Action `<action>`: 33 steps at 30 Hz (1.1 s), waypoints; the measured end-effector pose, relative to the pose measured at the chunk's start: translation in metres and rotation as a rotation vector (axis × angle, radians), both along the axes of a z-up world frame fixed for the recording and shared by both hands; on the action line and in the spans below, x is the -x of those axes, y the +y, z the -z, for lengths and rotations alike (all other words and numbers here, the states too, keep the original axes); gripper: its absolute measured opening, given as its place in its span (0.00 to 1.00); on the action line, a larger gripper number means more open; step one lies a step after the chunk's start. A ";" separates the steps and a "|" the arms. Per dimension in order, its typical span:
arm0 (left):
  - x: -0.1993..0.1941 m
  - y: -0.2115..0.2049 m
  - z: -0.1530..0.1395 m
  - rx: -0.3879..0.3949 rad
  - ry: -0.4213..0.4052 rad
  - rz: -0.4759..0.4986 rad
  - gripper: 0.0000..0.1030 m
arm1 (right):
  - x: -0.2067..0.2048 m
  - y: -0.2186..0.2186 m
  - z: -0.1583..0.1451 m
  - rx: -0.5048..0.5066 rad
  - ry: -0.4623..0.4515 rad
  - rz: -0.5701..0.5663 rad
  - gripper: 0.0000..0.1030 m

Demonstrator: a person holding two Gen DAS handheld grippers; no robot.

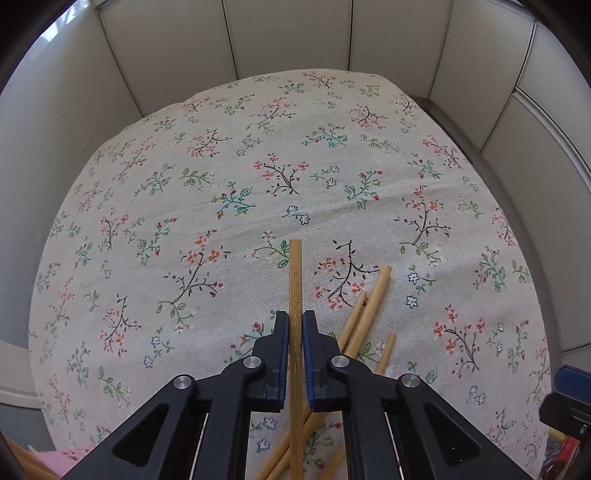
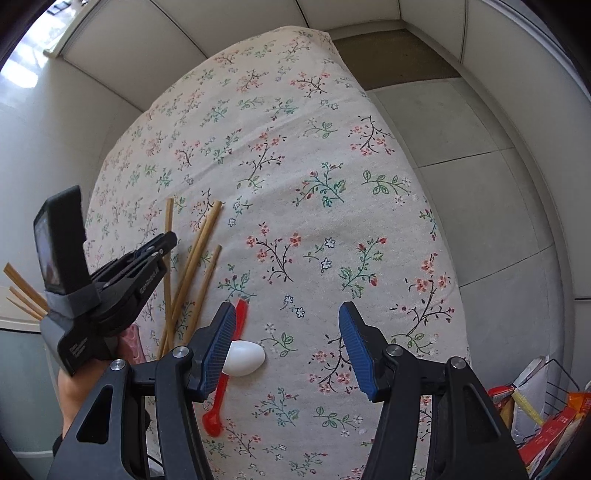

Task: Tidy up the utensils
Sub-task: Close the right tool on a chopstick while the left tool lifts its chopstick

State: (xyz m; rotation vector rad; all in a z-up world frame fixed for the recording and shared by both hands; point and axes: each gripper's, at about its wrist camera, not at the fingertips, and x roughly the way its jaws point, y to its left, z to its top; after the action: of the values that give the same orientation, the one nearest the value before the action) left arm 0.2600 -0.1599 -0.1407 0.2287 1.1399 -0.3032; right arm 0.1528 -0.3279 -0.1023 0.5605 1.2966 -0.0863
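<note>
My left gripper (image 1: 295, 321) is shut on a bamboo chopstick (image 1: 295, 280) that points forward over the floral tablecloth (image 1: 258, 166). Several loose chopsticks (image 1: 369, 310) lie on the cloth just to its right. In the right wrist view the left gripper (image 2: 162, 242) holds that chopstick (image 2: 169, 221) above the chopstick pile (image 2: 195, 266). My right gripper (image 2: 288, 321) is open and empty above the cloth. A red spoon (image 2: 221, 391) and a white spoon (image 2: 245, 357) lie beside its left finger.
A pink container (image 2: 132, 341) with several chopsticks (image 2: 22, 291) stands behind the left gripper. A wire basket of packets (image 2: 546, 413) stands at the lower right off the table. White cabinet panels (image 1: 295, 33) surround the table.
</note>
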 end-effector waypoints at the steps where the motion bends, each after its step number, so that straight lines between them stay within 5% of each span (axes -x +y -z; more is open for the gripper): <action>1: 0.004 0.003 -0.006 0.006 -0.005 0.002 0.07 | -0.001 0.000 0.001 -0.002 0.000 0.003 0.59; 9: 0.058 0.031 -0.061 0.123 -0.087 0.030 0.07 | -0.013 0.014 0.008 -0.038 -0.001 -0.001 0.57; 17: 0.115 0.078 -0.104 0.244 -0.175 0.028 0.07 | -0.034 0.046 0.025 -0.101 0.016 -0.045 0.32; 21: 0.123 0.099 -0.113 0.316 -0.173 0.018 0.07 | -0.046 0.065 0.036 -0.115 0.035 -0.060 0.26; 28: 0.126 0.131 -0.109 0.322 -0.168 0.000 0.07 | -0.064 0.093 0.055 -0.112 0.074 -0.066 0.19; 33: 0.124 0.149 -0.113 0.345 -0.169 -0.027 0.07 | -0.074 0.112 0.061 -0.005 0.114 -0.076 0.14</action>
State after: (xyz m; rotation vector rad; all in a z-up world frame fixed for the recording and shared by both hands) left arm 0.1360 -0.0112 -0.0280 -0.0650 0.9062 -0.4422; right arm 0.2272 -0.2163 -0.1630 0.5161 1.4276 -0.0529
